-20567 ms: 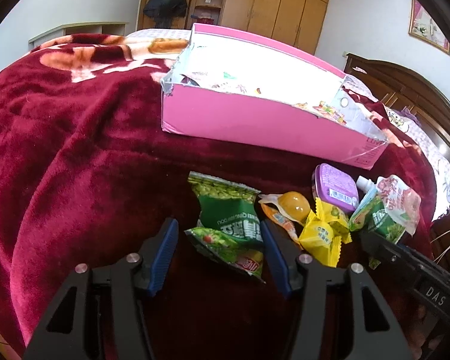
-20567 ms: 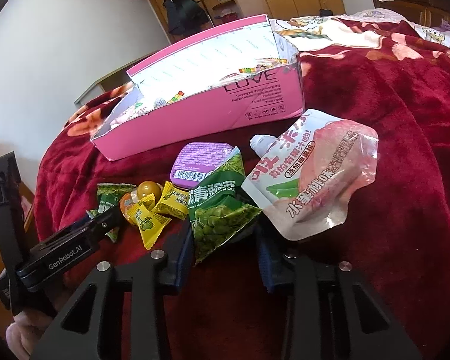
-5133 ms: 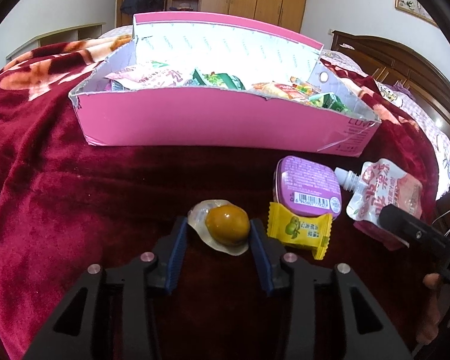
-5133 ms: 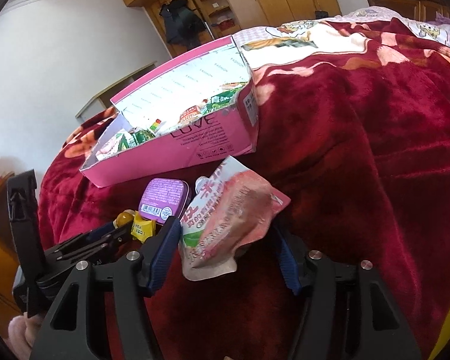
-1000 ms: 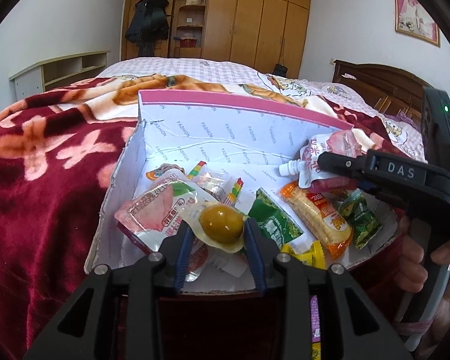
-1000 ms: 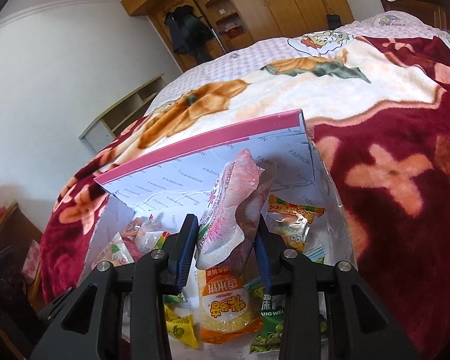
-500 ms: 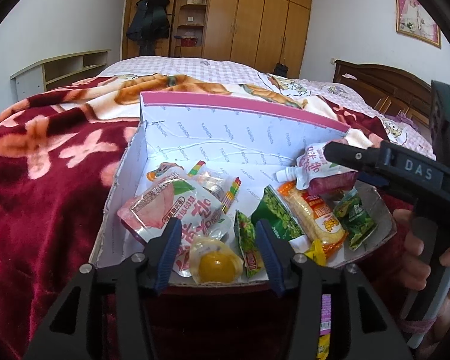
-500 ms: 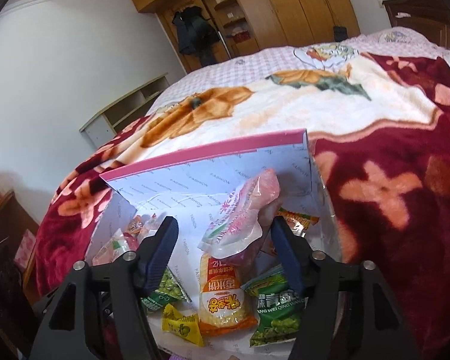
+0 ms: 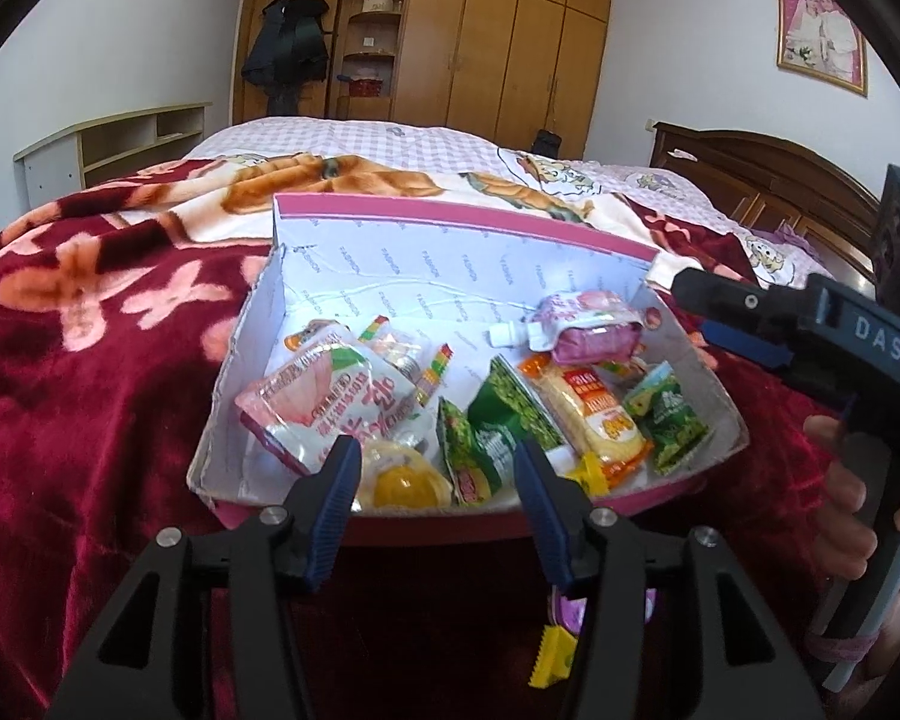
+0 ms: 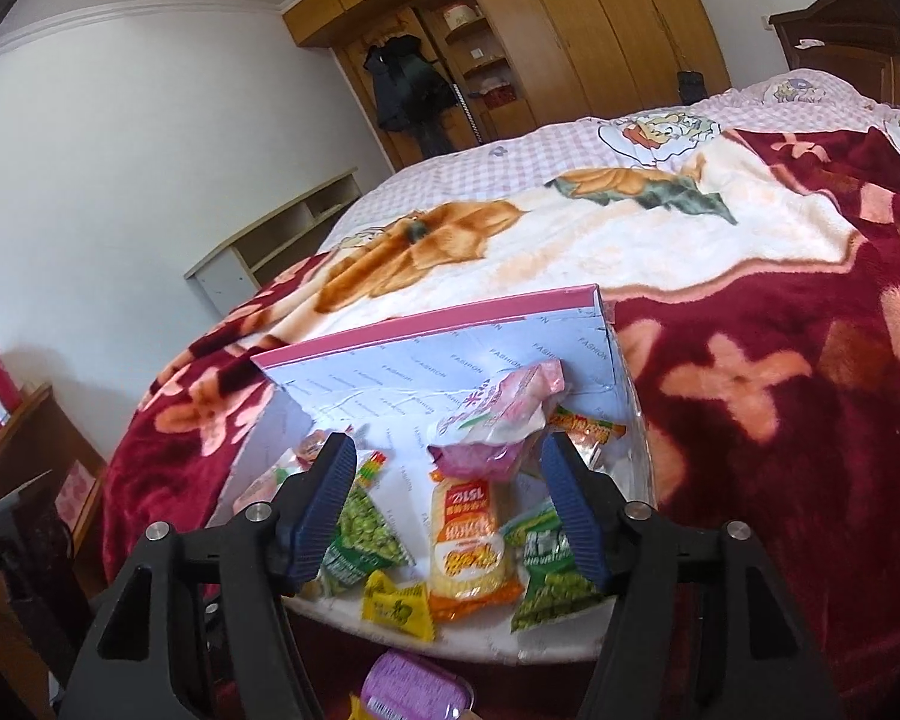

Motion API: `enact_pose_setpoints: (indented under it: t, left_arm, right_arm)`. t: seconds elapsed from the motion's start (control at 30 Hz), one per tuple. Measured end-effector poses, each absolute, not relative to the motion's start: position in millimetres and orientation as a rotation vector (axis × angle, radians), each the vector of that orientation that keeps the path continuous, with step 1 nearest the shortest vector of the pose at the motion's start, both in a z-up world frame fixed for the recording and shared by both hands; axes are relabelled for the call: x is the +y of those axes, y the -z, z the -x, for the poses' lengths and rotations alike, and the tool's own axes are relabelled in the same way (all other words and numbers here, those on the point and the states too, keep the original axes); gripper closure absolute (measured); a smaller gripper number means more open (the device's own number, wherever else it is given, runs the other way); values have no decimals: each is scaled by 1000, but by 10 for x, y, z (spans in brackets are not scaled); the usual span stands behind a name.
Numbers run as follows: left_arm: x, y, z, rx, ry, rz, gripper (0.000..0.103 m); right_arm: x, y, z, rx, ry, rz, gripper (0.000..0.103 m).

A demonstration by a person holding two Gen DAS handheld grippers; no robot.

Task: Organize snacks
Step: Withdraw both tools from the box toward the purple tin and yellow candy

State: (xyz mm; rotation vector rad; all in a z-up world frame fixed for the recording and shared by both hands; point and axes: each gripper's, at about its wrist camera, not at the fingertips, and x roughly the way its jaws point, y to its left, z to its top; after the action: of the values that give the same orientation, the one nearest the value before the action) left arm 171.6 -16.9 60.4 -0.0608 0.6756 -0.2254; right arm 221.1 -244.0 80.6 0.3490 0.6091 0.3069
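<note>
Nearly done, by the look of it.

Left wrist view: left tongs (image 9: 435, 468) open over the near edge of the pink box (image 9: 450, 252), jaws just opened, gripping nothing. Jelly cup (image 9: 402, 483) lying loose in the box between the tips. Counted inside: two spouted pouches, one near left (image 9: 324, 402) and one far right (image 9: 582, 333); three green packs (image 9: 510, 414); one orange pack (image 9: 594, 420); one yellow candy (image 9: 588, 474); some striped sweets, number unclear. Left outside on the red blanket (image 9: 90, 390), just near of the box: one purple tin (image 9: 570, 606) and a second yellow candy (image 9: 552, 660).

Right wrist view: right tongs (image 10: 447, 480) wide apart too, jaws just opened, far-right pouch resting free in the box between them. Purple tin visible below the box's near edge, apparently next to fetch.
</note>
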Motion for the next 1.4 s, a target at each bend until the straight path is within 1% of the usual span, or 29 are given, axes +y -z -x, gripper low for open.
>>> enact_pose_setpoints:
  t: [0.63,1.13,1.4]
  left_arm:
    - [-174,-628,-1313,675,251,69,47]
    - [-294,-418,-1101,729,268,44,47]
    - [-474,-259,-1075,790,321,29,47]
  right_arm:
    - [-2400,-665,-1524,644,-316,-355,37]
    - [-2390,-466,-1077,691,-238,-300,37]
    - [-2478,-386,-979,700,-204,-310,37]
